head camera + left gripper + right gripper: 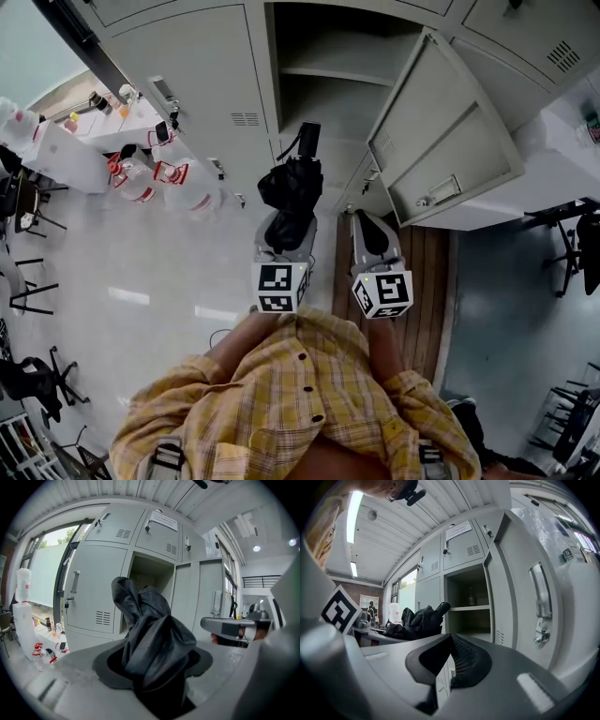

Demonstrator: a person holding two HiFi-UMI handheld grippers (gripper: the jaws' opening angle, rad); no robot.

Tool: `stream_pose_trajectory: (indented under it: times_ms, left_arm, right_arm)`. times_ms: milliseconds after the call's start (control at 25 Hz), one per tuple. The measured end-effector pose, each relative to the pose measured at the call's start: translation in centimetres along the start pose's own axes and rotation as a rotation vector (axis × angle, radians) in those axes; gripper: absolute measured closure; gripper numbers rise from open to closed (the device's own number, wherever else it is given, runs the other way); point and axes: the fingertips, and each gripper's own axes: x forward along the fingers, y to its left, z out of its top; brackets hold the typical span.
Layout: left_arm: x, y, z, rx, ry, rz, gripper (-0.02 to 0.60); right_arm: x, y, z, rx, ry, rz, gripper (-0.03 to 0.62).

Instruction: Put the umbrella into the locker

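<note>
- Yellow plaid shirt [281, 403] of the person fills the head view at 6 o'clock, below both marker cubes.
- Left gripper [284, 232] is clenched on the black folded fabric umbrella [292, 183], which juts from its jaws toward 12 o'clock, in front of the open compartment.
- Right gripper [373, 232], just beside it at 3 o'clock, has its jaws pressed together on nothing.
- Grey metal locker [337, 70] stands at 12 o'clock, its door [450, 141] swung open toward 2 o'clock.
</note>
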Motion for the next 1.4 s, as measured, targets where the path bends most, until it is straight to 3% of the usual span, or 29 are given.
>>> stream_pose_trajectory:
  times_ms: [760, 1400]
  left_arm:
    - [5.6, 3.8, 2.0, 0.002, 0.011, -0.081, 0.321]
    - [8.8, 3.6, 1.4, -0.005, 0.072, -0.037, 0.319]
  right_arm:
    - [6.5, -0.9, 1.1, -0.018, 0.006, -0.070, 0.595]
    - [8.9, -3.0, 1.4, -0.021, 0.010, -0.005, 0.595]
